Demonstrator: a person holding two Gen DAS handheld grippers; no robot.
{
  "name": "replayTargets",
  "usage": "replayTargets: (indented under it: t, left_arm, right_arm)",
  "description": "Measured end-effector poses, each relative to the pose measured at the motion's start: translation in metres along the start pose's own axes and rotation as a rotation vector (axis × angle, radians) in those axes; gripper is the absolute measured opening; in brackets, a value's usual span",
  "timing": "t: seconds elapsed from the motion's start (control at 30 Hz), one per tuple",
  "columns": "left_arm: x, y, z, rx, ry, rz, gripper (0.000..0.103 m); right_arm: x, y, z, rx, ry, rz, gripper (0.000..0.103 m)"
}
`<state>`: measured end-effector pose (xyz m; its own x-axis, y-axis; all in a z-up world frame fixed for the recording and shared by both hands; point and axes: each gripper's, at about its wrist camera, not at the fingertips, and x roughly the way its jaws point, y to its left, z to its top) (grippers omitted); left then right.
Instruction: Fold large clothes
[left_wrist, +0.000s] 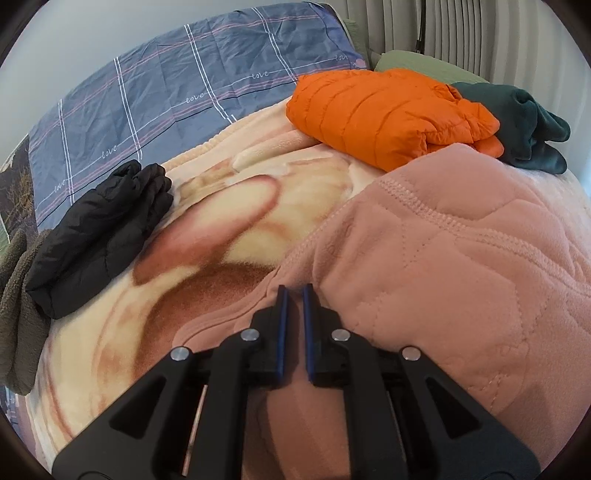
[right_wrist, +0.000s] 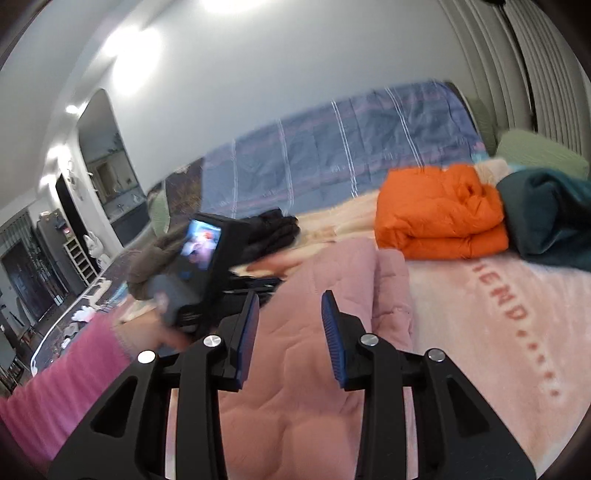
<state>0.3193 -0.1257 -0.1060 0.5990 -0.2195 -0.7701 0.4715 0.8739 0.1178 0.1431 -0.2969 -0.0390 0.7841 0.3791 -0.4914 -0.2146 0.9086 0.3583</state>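
A large pink quilted garment (left_wrist: 461, 258) lies in a folded heap on the bed's peach blanket (left_wrist: 221, 229). My left gripper (left_wrist: 294, 291) is nearly shut, its jaws pinching a thin edge of the pink garment at its lower left side. In the right wrist view the pink garment (right_wrist: 303, 325) lies below and between the jaws of my right gripper (right_wrist: 290, 299), which is open and holds nothing. The left gripper's body with its lit screen (right_wrist: 201, 243) shows to the left, held by a hand in a pink sleeve (right_wrist: 62, 380).
A folded orange puffer jacket (left_wrist: 388, 110) and a dark teal garment (left_wrist: 532, 125) lie at the far right. A folded black jacket (left_wrist: 103, 236) and an olive fleece (left_wrist: 14, 310) lie at the left. A blue plaid quilt (left_wrist: 177, 81) lies behind, by the wall.
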Motion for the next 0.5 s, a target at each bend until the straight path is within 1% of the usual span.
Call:
replayTargets:
  t: [0.03,0.07,0.1,0.13,0.17,0.2,0.23,0.27,0.3,0.33,0.4,0.43,0.5]
  left_arm:
    - [-0.001,0.001,-0.001,-0.008,-0.005,-0.006,0.006]
    - [-0.001,0.004,-0.001,-0.019,-0.012,-0.013,0.006]
    - [-0.003,0.007,-0.001,-0.039,-0.026,-0.016,0.006]
    - [-0.004,0.008,0.0,-0.053,-0.037,-0.009,0.011]
    - [-0.006,0.009,0.001,-0.061,-0.048,-0.013,0.012]
    - [-0.011,0.007,0.003,-0.058,-0.068,-0.017,0.013]
    - [-0.016,0.005,0.006,-0.05,-0.084,-0.007,0.018]
    - [-0.024,0.002,0.012,-0.032,-0.104,0.018,0.024]
    - [-0.03,-0.001,0.018,-0.024,-0.117,0.028,0.026]
    - [-0.041,-0.005,0.027,-0.016,-0.145,0.008,0.03]
    - [-0.057,-0.021,0.045,0.015,-0.183,-0.06,0.033]
    - [-0.061,-0.032,0.053,0.049,-0.188,-0.087,0.036]
    - [-0.061,-0.056,0.063,0.131,-0.188,-0.113,0.045]
  right_arm:
    - [0.017,-0.007,-0.004,0.015,0.053,-0.039,0.034]
    - [0.045,-0.021,-0.015,0.034,0.133,-0.104,0.038]
    - [0.061,-0.034,-0.027,0.057,0.147,-0.084,0.038]
    - [0.063,-0.042,-0.031,0.079,0.133,-0.056,0.038]
    - [0.058,-0.054,-0.033,0.136,0.121,0.003,0.038]
    - [0.055,-0.059,-0.032,0.163,0.124,0.024,0.038]
    - [0.054,-0.062,-0.033,0.175,0.125,0.038,0.038]
    - [0.054,-0.063,-0.034,0.159,0.122,0.04,0.039]
    - [0.054,-0.064,-0.035,0.151,0.118,0.04,0.039]
    - [0.055,-0.064,-0.036,0.152,0.114,0.042,0.039]
    - [0.056,-0.062,-0.034,0.148,0.11,0.037,0.04]
    - [0.056,-0.061,-0.034,0.142,0.106,0.032,0.04]
    - [0.054,-0.061,-0.036,0.131,0.096,0.026,0.04]
